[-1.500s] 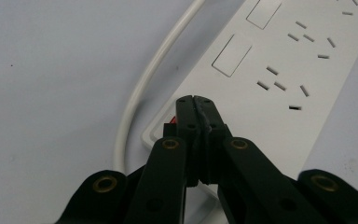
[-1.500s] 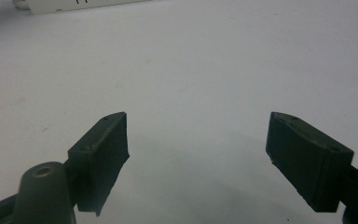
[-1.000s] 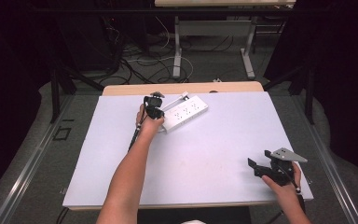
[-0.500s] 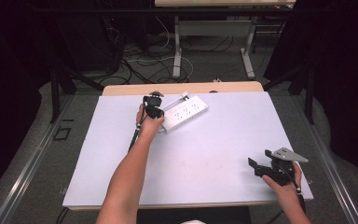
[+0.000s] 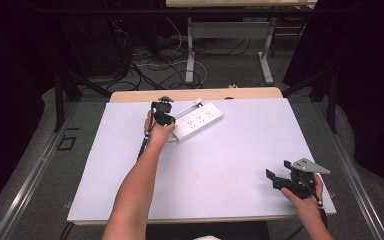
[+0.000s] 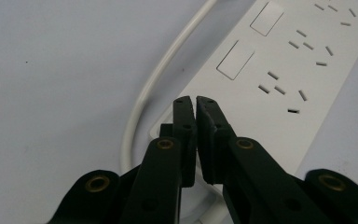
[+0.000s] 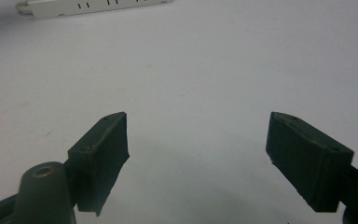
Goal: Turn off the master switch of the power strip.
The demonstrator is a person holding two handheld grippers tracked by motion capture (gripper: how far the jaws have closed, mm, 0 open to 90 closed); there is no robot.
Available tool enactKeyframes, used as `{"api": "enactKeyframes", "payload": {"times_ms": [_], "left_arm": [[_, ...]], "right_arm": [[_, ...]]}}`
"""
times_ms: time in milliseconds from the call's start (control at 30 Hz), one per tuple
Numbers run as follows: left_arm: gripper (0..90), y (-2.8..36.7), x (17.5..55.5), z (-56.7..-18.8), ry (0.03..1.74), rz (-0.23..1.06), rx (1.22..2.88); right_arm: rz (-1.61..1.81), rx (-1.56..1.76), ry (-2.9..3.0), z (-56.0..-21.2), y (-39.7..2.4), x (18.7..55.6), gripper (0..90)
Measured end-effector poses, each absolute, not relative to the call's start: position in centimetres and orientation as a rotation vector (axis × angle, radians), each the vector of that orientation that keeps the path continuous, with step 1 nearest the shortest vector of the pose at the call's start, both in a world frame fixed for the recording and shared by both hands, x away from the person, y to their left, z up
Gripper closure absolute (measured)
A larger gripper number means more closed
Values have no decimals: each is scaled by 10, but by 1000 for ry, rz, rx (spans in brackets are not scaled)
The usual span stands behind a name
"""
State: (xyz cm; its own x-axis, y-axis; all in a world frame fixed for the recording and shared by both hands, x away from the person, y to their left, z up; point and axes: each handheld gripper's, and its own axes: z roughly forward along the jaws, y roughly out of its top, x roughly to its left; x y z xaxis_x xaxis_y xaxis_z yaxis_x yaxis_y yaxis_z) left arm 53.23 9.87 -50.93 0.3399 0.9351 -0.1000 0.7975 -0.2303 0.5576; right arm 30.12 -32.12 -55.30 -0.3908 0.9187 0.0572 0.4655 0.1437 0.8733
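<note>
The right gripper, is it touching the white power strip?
Apart. In the high view the right gripper sits near the table's front right corner, with bare table between it and the power strip.

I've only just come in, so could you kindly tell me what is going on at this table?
A person works at a white table with tongs in each hand. The left tongs are shut, with nothing between them, their tips over the near end of a white power strip, close to where its white cord loops out. The right tongs are open over bare table at the near right, far from the strip.
</note>
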Motion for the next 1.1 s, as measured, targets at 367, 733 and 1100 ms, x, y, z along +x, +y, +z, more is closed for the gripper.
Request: {"api": "enactKeyframes", "payload": {"times_ms": [367, 733, 1100], "left_arm": [[805, 100, 530, -505, 1509, 345, 2059], [682, 102, 528, -500, 1470, 323, 2040], [524, 103, 525, -495, 1423, 355, 2028]], "right_arm": [[1196, 1311, 1929, -553, -321, 301, 205], [1199, 1314, 1923, -553, -321, 301, 205], [1194, 1307, 1920, -553, -321, 301, 205]]}}
